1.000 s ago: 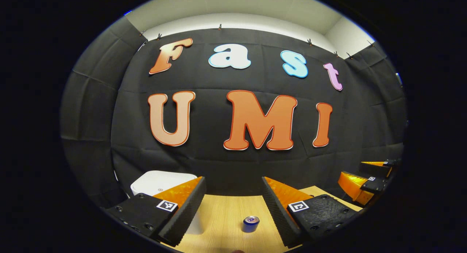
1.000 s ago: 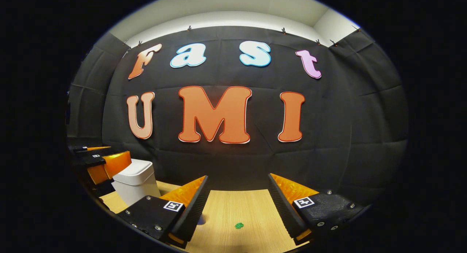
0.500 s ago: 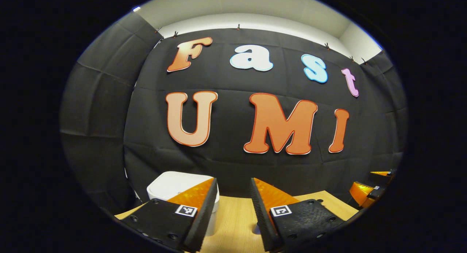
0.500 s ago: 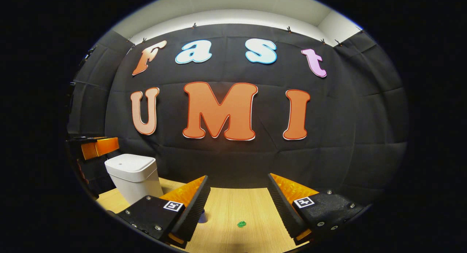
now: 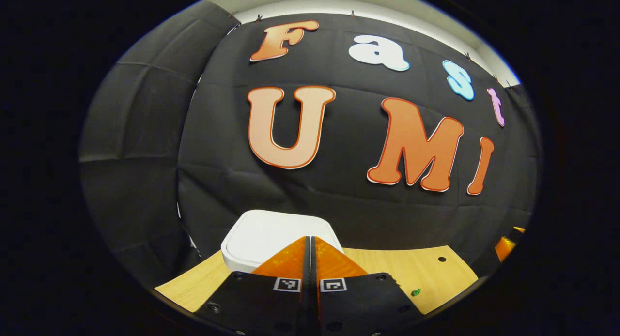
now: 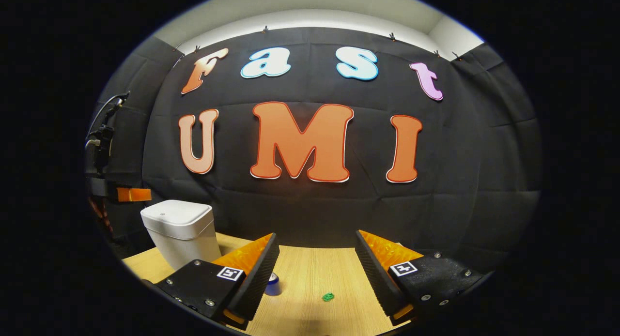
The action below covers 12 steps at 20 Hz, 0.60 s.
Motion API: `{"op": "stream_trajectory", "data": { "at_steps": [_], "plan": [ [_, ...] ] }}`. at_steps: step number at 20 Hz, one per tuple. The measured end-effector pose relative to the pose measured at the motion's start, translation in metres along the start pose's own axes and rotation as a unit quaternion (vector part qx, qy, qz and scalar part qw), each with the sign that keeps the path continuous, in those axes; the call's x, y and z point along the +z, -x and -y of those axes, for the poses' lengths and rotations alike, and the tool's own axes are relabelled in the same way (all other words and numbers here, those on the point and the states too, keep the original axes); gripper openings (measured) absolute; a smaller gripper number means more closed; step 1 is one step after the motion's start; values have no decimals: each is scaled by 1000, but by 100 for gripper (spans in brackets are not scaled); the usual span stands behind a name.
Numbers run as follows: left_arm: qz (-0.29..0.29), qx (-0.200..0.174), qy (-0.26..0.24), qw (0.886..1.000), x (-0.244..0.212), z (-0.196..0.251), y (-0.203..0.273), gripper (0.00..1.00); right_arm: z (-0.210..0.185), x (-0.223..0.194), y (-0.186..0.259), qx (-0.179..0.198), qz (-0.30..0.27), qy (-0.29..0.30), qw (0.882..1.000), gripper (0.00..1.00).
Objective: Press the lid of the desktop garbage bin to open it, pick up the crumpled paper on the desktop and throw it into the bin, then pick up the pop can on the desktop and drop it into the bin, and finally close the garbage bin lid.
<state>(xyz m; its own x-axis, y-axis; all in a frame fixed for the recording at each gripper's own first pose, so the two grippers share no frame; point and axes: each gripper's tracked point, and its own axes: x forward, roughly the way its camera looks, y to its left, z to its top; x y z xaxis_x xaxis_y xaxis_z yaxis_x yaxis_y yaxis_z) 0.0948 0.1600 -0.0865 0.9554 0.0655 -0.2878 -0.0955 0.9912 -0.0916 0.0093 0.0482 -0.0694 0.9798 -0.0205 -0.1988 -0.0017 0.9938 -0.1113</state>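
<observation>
Left claw (image 5: 310, 244) closed, right claw (image 6: 317, 251) open; one bin (image 6: 180, 227), one can (image 6: 272, 283), perhaps one paper scrap (image 6: 328, 297).

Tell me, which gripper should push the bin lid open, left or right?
Probably the left. The left gripper is shut and sits just in front of the bin's closed lid. The right gripper is open, over the table, with the bin off to its side.

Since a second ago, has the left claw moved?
Yes. The left claw has closed and swung left over the white bin, whose lid now sits centred behind its tips.
</observation>
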Motion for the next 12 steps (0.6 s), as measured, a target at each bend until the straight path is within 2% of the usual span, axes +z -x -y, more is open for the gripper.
{"op": "stream_trajectory", "data": {
  "at_steps": [2,6,12],
  "plan": [
    [-33,6,-20,999,-19,-22,-29,0,-2,-4,-2,-1,-6,-2,1000,94],
    [-89,-7,-19,996,-55,-26,-56,0,7,-8,-6,-17,-11,-2,1000,94],
    [-91,-1,-25,996,-58,-18,-52,0,4,-22,-9,-20,-29,3,999,94]
  ]
}}
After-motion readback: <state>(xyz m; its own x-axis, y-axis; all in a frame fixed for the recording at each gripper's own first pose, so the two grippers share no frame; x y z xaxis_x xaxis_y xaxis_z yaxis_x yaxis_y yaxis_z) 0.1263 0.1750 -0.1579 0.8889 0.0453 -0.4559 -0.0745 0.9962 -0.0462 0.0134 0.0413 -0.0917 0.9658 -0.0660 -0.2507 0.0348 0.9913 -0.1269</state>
